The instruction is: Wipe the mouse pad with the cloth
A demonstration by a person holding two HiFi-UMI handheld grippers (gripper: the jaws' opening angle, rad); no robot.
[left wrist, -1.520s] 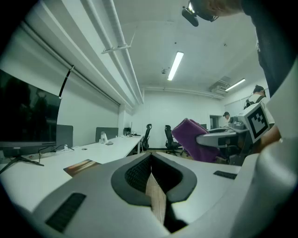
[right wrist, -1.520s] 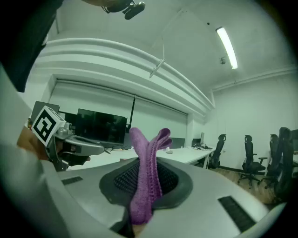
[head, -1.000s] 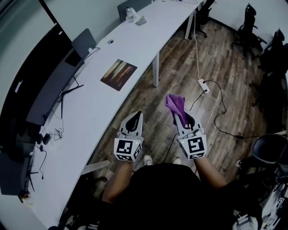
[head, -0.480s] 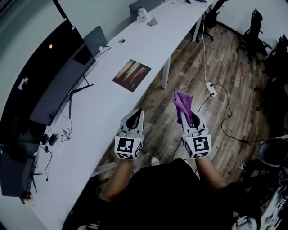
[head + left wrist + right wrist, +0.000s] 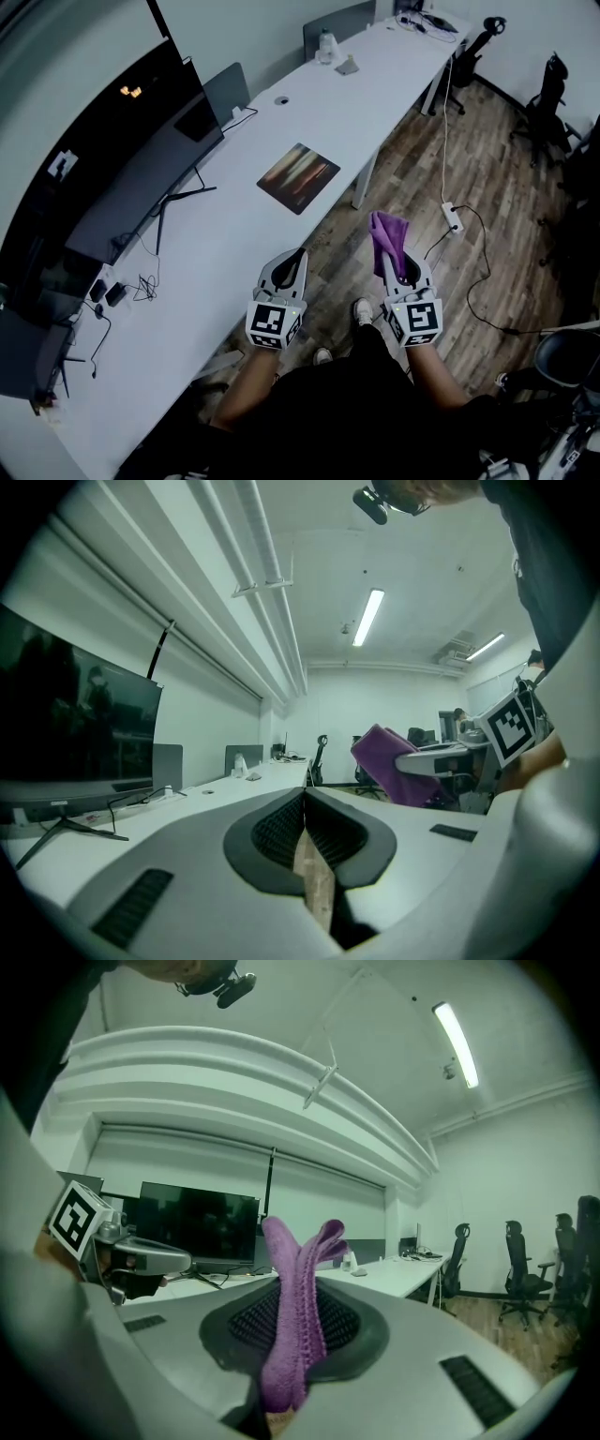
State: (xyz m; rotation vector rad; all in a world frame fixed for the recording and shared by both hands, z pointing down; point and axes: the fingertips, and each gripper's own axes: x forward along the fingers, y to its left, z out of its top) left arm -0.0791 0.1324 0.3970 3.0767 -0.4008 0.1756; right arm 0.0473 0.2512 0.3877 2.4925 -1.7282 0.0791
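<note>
The mouse pad (image 5: 299,177), dark with reddish streaks, lies near the front edge of the long white desk (image 5: 225,234). My right gripper (image 5: 397,264) is shut on the purple cloth (image 5: 388,236), which sticks up out of its jaws (image 5: 298,1297); it hangs over the wooden floor, short of the desk. My left gripper (image 5: 292,265) is shut with nothing in it, at the desk's front edge (image 5: 306,810). The cloth (image 5: 392,766) also shows in the left gripper view. Both grippers are well short of the pad.
A large dark monitor (image 5: 141,178) stands on the desk's left, with a laptop (image 5: 228,92) behind it. A bottle (image 5: 324,45) sits further along. A power strip (image 5: 453,218) and cables lie on the floor. Office chairs (image 5: 553,94) stand at the right.
The person has moved forward along the desk: the mouse pad has come closer to the grippers in the head view. Both grippers keep the same pose, the cloth still held.
</note>
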